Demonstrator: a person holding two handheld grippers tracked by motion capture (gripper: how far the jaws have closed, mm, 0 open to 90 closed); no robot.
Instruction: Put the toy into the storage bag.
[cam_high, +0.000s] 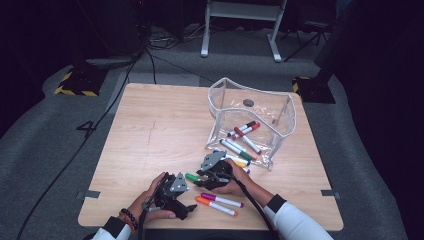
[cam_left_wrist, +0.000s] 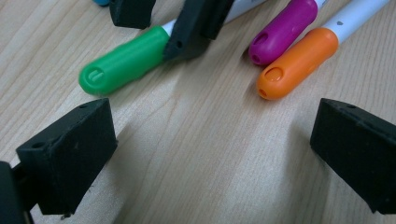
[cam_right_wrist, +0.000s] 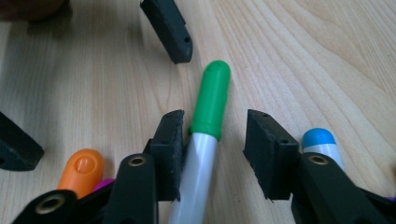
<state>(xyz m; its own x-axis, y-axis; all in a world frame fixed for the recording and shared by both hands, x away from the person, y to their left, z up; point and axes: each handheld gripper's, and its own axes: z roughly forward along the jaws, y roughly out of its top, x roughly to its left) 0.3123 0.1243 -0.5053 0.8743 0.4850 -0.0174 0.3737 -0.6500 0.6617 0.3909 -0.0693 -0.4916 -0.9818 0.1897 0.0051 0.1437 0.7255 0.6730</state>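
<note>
The right gripper (cam_right_wrist: 212, 154) straddled the green-capped white plastic marker (cam_right_wrist: 205, 140) lying on the light wooden table (cam_high: 150, 130), near the clear plastic pouch (cam_high: 252, 122); one pad touched the barrel, the other stood off it. The left gripper (cam_left_wrist: 210, 154), jaws spread wide and empty, sat farther from the pouch, just beside the orange-capped marker (cam_left_wrist: 299, 63) and the purple-capped marker (cam_left_wrist: 282, 30).
</note>
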